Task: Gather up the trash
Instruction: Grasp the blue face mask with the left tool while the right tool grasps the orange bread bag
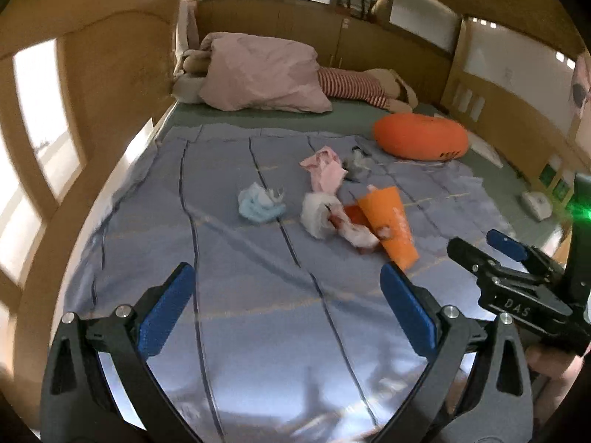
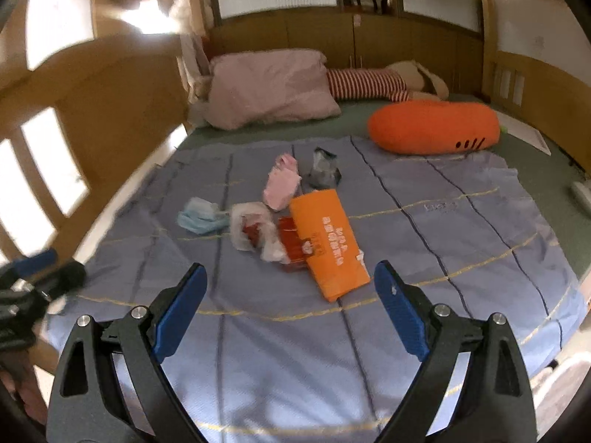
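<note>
Wooden panelling rings a bed spread with a blue-grey striped sheet [image 2: 424,258], and the trash lies in a loose cluster near the sheet's middle.

Going left to right in the right wrist view: a crumpled blue face mask [image 2: 201,216] sits farthest left, apart from the rest. Next comes a wad of white tissue and plastic [image 2: 251,230] with something red inside, touching a red wrapper [image 2: 291,240]. Behind these lies a pink crumpled wrapper [image 2: 281,182], and just beside it a grey, shiny scrap [image 2: 322,170] (too blurred to name further). An orange paper bag [image 2: 328,243] with white print lies flat, overlapping the red wrapper's right edge.

Both grippers hover over the near part of the sheet, touching nothing. The left gripper [image 1: 288,306] has its blue pads spread wide; the cluster lies ahead of it and slightly right, the orange bag's near end close to its right finger [image 1: 406,310]. The right gripper [image 2: 291,313] is likewise wide apart, with the orange bag directly ahead between its fingers and the mask off ahead-left.

At the head of the bed rest a pink pillow [image 2: 273,86], a striped plush toy [image 2: 369,83] and, to the right, an orange carrot-shaped cushion [image 2: 432,127].
</note>
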### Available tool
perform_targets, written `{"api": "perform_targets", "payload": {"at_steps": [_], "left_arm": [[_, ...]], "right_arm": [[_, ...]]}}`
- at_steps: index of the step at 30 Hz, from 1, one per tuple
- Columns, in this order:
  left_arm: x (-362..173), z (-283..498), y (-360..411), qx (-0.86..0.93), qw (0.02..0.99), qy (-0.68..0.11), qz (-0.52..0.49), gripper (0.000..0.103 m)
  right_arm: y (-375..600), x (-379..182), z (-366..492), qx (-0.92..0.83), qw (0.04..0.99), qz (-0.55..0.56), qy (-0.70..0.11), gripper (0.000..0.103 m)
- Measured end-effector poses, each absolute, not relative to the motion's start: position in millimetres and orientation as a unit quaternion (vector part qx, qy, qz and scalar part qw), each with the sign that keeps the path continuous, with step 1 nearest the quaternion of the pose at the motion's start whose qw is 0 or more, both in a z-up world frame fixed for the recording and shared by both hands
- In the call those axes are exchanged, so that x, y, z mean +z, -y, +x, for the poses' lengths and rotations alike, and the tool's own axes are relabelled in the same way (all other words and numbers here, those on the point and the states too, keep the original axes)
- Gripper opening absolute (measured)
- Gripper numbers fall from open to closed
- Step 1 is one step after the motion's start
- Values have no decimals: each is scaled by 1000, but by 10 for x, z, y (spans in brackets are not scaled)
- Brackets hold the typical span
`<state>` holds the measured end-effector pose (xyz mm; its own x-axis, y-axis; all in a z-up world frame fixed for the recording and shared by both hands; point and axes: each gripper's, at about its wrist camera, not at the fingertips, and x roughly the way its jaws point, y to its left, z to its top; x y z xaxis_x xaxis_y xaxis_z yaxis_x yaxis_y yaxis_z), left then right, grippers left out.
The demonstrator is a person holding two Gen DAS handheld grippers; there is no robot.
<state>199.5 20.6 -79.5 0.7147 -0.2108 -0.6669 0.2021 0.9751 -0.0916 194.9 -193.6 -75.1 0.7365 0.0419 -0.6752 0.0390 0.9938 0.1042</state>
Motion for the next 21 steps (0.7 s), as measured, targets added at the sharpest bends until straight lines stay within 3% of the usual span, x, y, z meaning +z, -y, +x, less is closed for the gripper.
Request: {"api": "perform_targets", "payload": {"at_steps": [5,15,19,21], "left_arm": [[-1207,2648,-96,-115,908,-404,13,100],[-1837,3614,-58,-100,897,-431,0,100],[-1965,3939,-26,-102,899,-426,-8,96],[-2058,4080,-24,-105,892,-439,-12,82]], "right_arm": [[2100,-1281,2638,-21,897,52,-439,90],[2189,-1805,3305,-38,874,51,-481,90],[2253,-1940,3447,-25,860,66,-506,72],[2271,-1904,3432,-23,861,64,-504,69]]}}
